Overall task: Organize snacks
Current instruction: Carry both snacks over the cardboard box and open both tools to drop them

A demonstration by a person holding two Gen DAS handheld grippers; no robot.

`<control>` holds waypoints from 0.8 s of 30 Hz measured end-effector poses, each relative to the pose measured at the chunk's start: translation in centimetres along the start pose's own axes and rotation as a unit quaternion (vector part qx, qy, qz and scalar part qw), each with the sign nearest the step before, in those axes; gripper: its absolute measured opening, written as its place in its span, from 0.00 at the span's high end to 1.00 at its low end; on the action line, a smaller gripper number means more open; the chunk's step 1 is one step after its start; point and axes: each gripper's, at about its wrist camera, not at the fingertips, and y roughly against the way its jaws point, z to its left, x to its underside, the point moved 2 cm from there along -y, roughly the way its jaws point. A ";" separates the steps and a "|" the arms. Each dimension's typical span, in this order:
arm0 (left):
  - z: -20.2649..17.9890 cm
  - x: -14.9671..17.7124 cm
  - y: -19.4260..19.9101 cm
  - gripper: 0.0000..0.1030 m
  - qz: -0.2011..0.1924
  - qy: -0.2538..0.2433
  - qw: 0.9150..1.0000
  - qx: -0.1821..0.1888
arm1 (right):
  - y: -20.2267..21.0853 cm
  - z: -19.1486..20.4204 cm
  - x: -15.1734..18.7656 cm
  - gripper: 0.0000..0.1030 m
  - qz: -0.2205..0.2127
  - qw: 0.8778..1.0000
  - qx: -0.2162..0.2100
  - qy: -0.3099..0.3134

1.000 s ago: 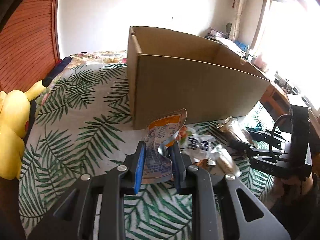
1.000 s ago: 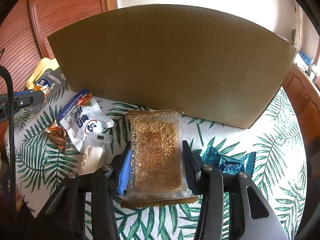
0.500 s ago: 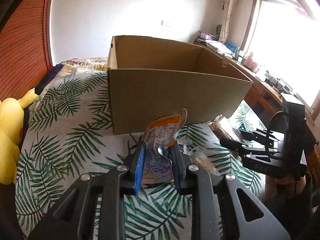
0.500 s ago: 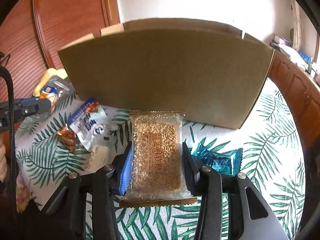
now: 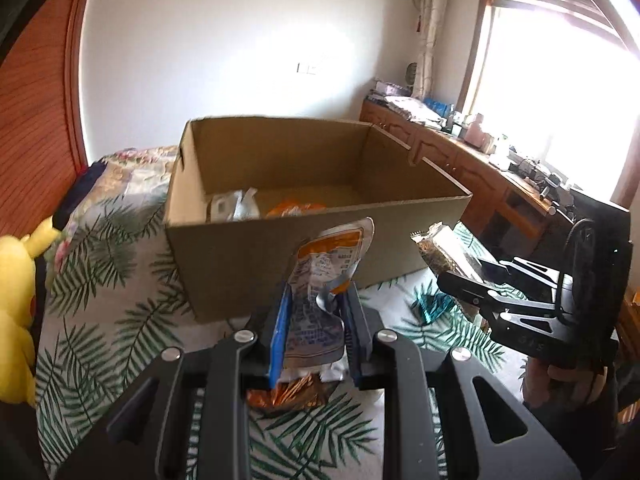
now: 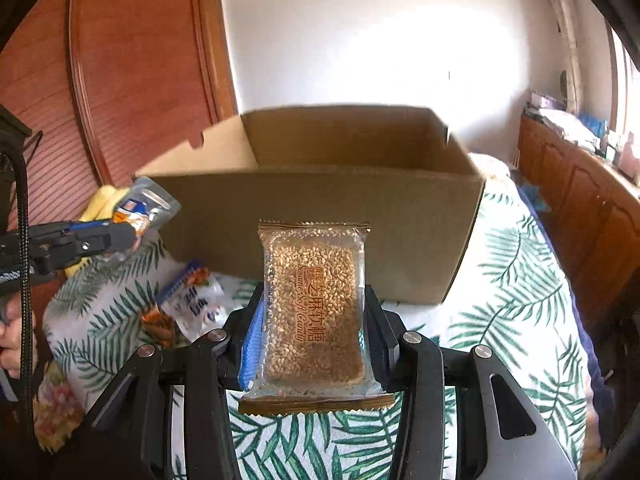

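Right now both hands are loaded and raised short of the box (image 5: 320,264). The left gripper (image 5: 314,316) is clamped on an orange pouch (image 5: 324,280), which stands up between the jaws with its top edge curling toward the box's near wall. The right gripper (image 6: 314,316) pinches a sesame candy pack (image 6: 314,300) by its long sides; the pack lies flat between the jaws, its crimped end hanging back toward the camera.

The box sits on a palm-print cloth (image 6: 520,300), open at the top, with a white packet (image 5: 234,208) and an orange bag (image 5: 294,209) already inside. More snacks lie loose on the cloth in front: a white-and-blue bag (image 6: 192,304), a copper wrapper (image 5: 286,394) under the left gripper, a teal wrapper (image 5: 434,306).

Risks, as I judge them:
- Neither snack looks clearly above the near rim yet — pushing forward too low would catch the wall and shove the light, nearly empty box along the cloth.
- The pouch is limp and held low down; its floppy top could fold against the rim and drag the pouch out of the grip.
- The candy pack is slick film held only at the edges, so a tilt might let it slide out early, onto the cloth.
- Both grippers head for the same opening — they could bump if they go in together.
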 end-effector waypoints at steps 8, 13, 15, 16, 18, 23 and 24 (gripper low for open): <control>-1.2 -2.3 0.1 0.83 -0.020 -0.020 1.000 0.008 | 1.7 0.7 -2.3 0.57 -0.034 0.999 -0.001 0.014; -1.8 -3.2 0.0 0.85 -0.024 -0.030 0.999 0.007 | 1.8 0.9 -4.0 0.57 -0.046 0.999 0.004 0.026; -1.8 -3.1 -0.3 0.85 -0.020 -0.030 0.999 0.018 | 1.7 0.8 -4.4 0.57 -0.044 0.998 0.007 0.032; -1.7 -3.1 -0.3 0.85 -0.017 -0.027 0.999 0.024 | 1.7 0.7 -4.5 0.57 -0.046 0.999 0.003 0.029; -1.8 -3.3 -0.1 0.85 -0.019 -0.025 0.999 0.031 | 1.7 0.6 -4.8 0.57 -0.046 0.999 -0.001 0.029; -2.5 -4.8 1.0 0.85 -0.038 -0.035 0.998 0.043 | 2.0 0.6 -5.7 0.57 -0.057 0.998 0.007 0.038; -2.6 -5.3 1.2 0.85 -0.044 -0.039 0.997 0.044 | 2.0 0.6 -5.9 0.57 -0.058 0.997 0.008 0.040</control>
